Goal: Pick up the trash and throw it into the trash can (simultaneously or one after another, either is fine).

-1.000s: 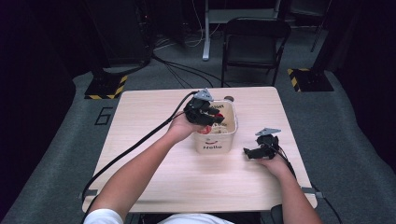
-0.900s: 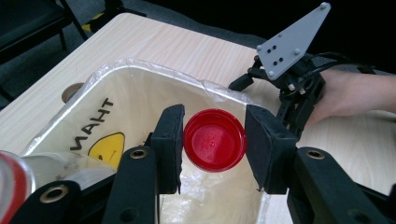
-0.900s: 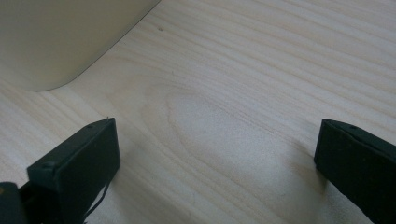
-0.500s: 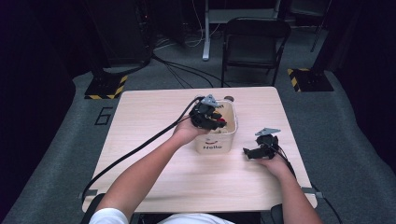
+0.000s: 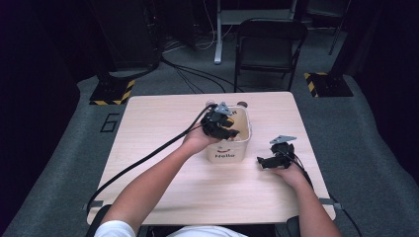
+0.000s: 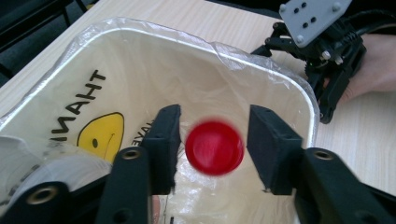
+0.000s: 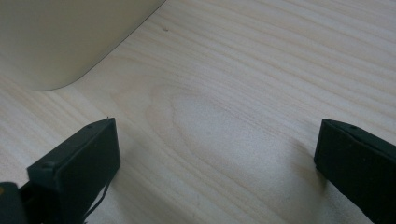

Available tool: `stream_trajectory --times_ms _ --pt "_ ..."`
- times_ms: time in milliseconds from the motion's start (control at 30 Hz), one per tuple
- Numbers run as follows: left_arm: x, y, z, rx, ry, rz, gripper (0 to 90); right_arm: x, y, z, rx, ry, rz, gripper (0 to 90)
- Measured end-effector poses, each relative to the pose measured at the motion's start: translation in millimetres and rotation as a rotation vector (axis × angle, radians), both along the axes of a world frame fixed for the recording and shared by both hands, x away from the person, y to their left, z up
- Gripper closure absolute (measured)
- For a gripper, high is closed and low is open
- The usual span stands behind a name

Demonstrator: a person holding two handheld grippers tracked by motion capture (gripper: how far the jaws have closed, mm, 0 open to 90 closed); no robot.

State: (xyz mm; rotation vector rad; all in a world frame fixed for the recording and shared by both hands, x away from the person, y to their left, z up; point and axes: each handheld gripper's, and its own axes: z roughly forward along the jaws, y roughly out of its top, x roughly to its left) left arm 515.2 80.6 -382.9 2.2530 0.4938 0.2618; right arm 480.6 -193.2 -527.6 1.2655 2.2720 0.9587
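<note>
A cream bin (image 5: 243,146) with "Hello" on its front and a clear plastic liner stands at the table's middle. My left gripper (image 5: 225,129) hangs over its opening. In the left gripper view the bin's rim (image 6: 261,70) curves around my left gripper (image 6: 214,144), whose jaws stand open. A blurred red round disc (image 6: 215,148) sits between them with a gap on each side, over the liner. My right gripper (image 5: 262,162) rests low on the table just right of the bin. Seen in its own view, the right gripper (image 7: 215,154) is open wide over bare wood, with the bin's wall (image 7: 70,37) at upper left.
The light wooden table (image 5: 163,123) has bare room to the left and in front of the bin. A thick black cable (image 5: 143,160) trails from the left gripper across the table toward its front left corner. A black chair (image 5: 269,44) stands beyond the far edge.
My left gripper has moved to the right, over the bin's opening, and its jaws now stand apart from the red disc. The right gripper has stayed put.
</note>
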Motion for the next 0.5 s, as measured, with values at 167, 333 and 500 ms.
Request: stream_trajectory --times_ms 167,333,500 --pt "0.0 2.3 2.4 -0.002 -0.006 0.0 48.6 -0.5 0.5 0.0 0.002 0.0 0.001 0.0" --pt "-6.8 6.4 10.3 -0.009 -0.015 -0.013 43.9 -1.4 -0.5 0.0 -0.003 0.002 0.015 0.0" --pt "-22.7 16.0 22.9 -0.045 -0.029 -0.032 40.1 -0.8 -0.5 0.1 -0.004 0.002 0.019 0.0"
